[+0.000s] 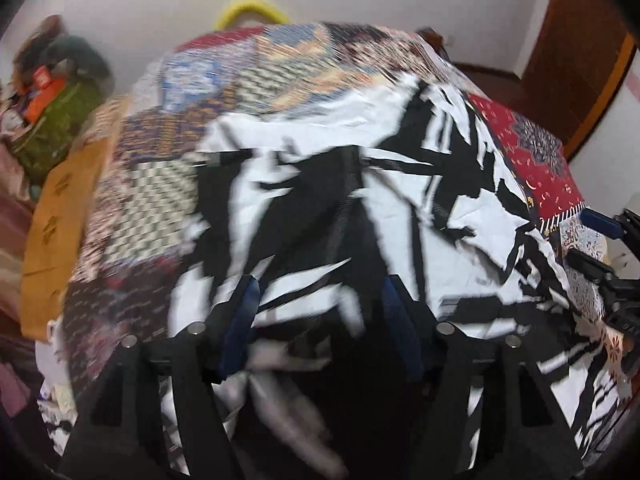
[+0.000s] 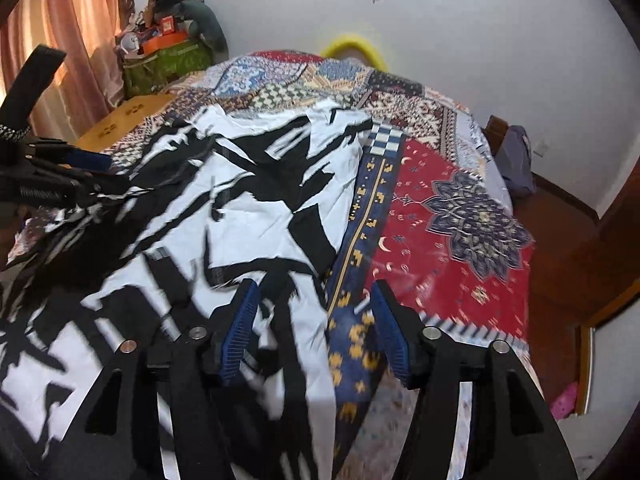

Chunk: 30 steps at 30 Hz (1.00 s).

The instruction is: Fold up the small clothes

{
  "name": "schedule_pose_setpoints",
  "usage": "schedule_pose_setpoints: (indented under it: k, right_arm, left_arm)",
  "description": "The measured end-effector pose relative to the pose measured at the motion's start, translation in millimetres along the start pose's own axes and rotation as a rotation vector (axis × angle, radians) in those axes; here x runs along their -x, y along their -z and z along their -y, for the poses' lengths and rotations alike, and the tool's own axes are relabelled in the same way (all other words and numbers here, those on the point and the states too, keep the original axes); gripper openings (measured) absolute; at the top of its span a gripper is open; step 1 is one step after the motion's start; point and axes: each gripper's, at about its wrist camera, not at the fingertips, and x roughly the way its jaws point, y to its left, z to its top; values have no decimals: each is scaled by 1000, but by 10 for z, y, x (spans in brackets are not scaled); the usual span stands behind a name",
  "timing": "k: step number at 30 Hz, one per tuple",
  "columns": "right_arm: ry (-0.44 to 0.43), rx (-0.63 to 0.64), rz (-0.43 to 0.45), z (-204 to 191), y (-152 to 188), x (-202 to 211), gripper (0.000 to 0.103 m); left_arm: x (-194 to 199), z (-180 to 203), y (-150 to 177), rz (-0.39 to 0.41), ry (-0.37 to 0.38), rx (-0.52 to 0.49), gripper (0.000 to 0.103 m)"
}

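Two claws, both spread wide and holding nothing, hung over the black-and-white garment point(image 2: 256, 208) lying on the bed point(image 2: 460, 216).
Risk: left claw point(image 1: 320, 320) and right claw point(image 2: 312, 332) pinching the bedspread with the hem.

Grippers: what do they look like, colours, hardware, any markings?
Both match. The left gripper and right gripper have matte black angular fingers with triangular cutouts, round silver pins at the joints, and blue ribbed pads. The right wrist view shows the left gripper from the side: white lettering on its black body, too blurred to read. No cables or sleeves visible.
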Motion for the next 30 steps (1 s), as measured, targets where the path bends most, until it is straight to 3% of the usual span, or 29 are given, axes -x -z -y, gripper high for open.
schedule_pose_setpoints:
  k: [3, 8, 14, 20, 26, 27, 28, 29, 30]
  right_arm:
    - [2, -5, 29, -50, 66, 248, 57]
    - [3, -33, 55, -107, 228, 542, 70]
    - [6, -102, -17, -99, 616, 535, 71]
    - [-24, -249, -137, 78, 1151, 387, 71]
    - [-77, -333, -175, 219, 1375, 390, 71]
    - [-95, -338, -174, 218, 1385, 396, 69]
    - [-116, -346, -171, 211, 1394, 400, 59]
    - [-138, -352, -170, 202, 1403, 398, 54]
    - [-164, -360, -170, 188, 1408, 390, 41]
  left_arm:
    - [275, -258, 206, 17, -15, 41, 68]
    - [594, -632, 625, 32, -40, 104, 75]
    - [653, -967, 1165, -21, -58, 156, 76]
    - [512, -1118, 1629, -117, 38, 260, 76]
    - [510, -1010, 1895, -144, 91, 265, 76]
    - [518, -993, 1918, -143, 101, 263, 76]
    - [533, -956, 1938, -136, 104, 253, 75]
    - [554, -904, 1950, -124, 96, 233, 71]
    - [567, -863, 1935, -117, 102, 218, 59]
